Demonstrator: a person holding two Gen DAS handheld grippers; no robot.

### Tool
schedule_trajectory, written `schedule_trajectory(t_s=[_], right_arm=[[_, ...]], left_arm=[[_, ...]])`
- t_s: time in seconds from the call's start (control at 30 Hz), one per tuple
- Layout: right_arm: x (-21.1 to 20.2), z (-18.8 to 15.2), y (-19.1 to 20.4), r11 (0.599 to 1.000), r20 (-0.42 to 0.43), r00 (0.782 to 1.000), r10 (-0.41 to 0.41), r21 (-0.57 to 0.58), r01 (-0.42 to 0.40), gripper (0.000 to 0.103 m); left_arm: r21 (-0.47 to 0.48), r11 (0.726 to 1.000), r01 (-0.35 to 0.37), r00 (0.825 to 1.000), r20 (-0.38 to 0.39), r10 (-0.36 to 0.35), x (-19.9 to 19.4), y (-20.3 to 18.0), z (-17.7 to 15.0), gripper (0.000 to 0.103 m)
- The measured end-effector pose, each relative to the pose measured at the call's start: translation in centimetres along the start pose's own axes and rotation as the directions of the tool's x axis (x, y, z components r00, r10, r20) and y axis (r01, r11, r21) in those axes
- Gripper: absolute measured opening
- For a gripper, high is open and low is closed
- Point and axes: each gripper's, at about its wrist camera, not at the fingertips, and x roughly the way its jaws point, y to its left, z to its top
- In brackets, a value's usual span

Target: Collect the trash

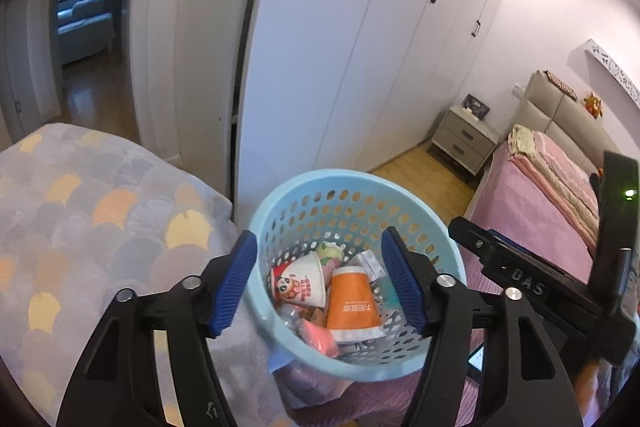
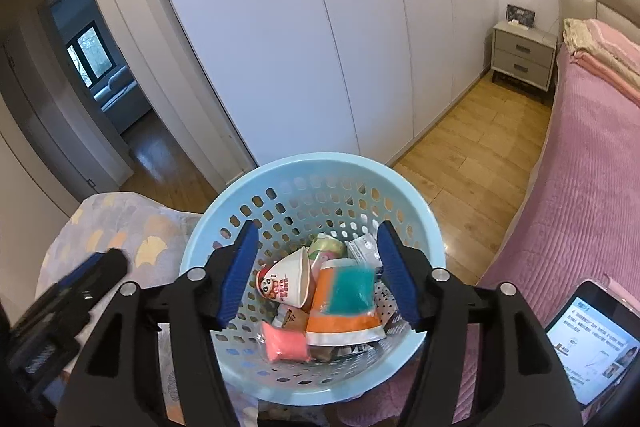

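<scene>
Both the left gripper (image 1: 320,281) and the right gripper (image 2: 316,273) are held with fingers apart over the blue basket (image 2: 434,251). Inside it are seen a paper cup (image 2: 286,281), an orange pouch (image 2: 340,323) and a pink packet (image 2: 286,345). A blurred teal piece (image 2: 352,289) is seen above the pouch.

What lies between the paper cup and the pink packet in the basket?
In the right wrist view, a small brown packet lies between the paper cup and the pink packet in the basket.
</scene>
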Motion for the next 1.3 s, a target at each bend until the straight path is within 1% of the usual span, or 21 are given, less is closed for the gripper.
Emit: schedule_trajectory(t_s=[0.1, 0.17, 0.23, 0.3, 0.43, 0.57, 0.63, 0.83, 0.93, 1.0, 1.13, 1.23, 1.3], right_arm=[[-1.0, -0.4, 0.2, 1.0, 0.011, 1.0, 0.008, -0.004, -0.008, 0.058], [-2.0, -0.9, 0.7, 1.0, 0.031, 0.999, 0.017, -0.023, -0.016, 0.059], [-2.9, -1.4, 1.6, 0.999, 0.045, 0.999, 0.023, -0.048, -0.021, 0.06], [-4.0, -2.1, 2.9, 0.996, 0.055, 0.997, 0.05, -0.075, -0.046, 0.06], [-5.6, -3.5, 5.4, 0.989, 0.074, 0.994, 0.081, -0.131, -0.071, 0.061], [-7.3, -4.9, 7.8, 0.979, 0.105, 0.99, 0.099, -0.188, -0.078, 0.063], [-7.9, -5.5, 8.5, 0.976, 0.12, 0.987, 0.104, -0.205, -0.078, 0.064], [-10.1, -7.6, 10.6, 0.966, 0.178, 0.978, 0.11, -0.251, -0.063, 0.065], [-10.9, -8.7, 11.5, 0.962, 0.213, 0.972, 0.102, -0.27, -0.041, 0.065], [-11.4, -9.5, 12.1, 0.957, 0.234, 0.966, 0.11, -0.288, -0.039, 0.065], [-12.3, -10.7, 12.8, 0.947, 0.244, 0.96, 0.139, -0.318, -0.056, 0.065], [-12.9, -11.7, 13.3, 0.937, 0.275, 0.948, 0.161, -0.344, -0.059, 0.065], [-13.1, -12.5, 13.6, 0.933, 0.302, 0.941, 0.151, -0.359, -0.035, 0.065]], left_arm=[[0.004, 0.999, -0.042, 0.998, 0.037, 0.042, -2.2, 0.4, -0.5, 0.069], [0.015, 0.996, -0.091, 0.994, 0.064, 0.09, -3.8, 0.7, -1.1, 0.071], [0.028, 0.989, -0.146, 0.986, 0.087, 0.143, -5.4, 1.0, -1.7, 0.073], [0.024, 0.982, -0.187, 0.977, 0.109, 0.183, -7.1, 1.5, -2.4, 0.074], [-0.013, 0.973, -0.231, 0.963, 0.138, 0.23, -10.2, 2.8, -3.7, 0.076], [-0.042, 0.958, -0.283, 0.944, 0.163, 0.286, -12.9, 3.9, -4.8, 0.076], [-0.049, 0.948, -0.314, 0.931, 0.18, 0.317, -14.3, 4.1, -5.5, 0.076], [-0.069, 0.923, -0.378, 0.9, 0.207, 0.384, -16.9, 4.9, -7.4, 0.079], [-0.068, 0.908, -0.414, 0.884, 0.207, 0.418, -17.6, 5.2, -8.5, 0.079], [-0.069, 0.9, -0.43, 0.876, 0.21, 0.434, -18.1, 5.3, -9.3, 0.079], [-0.09, 0.893, -0.441, 0.866, 0.217, 0.45, -19.3, 5.7, -10.4, 0.079], [-0.109, 0.883, -0.456, 0.858, 0.211, 0.468, -19.8, 6.2, -11.2, 0.079], [-0.133, 0.874, -0.467, 0.851, 0.203, 0.485, -20.1, 6.9, -11.8, 0.079]])
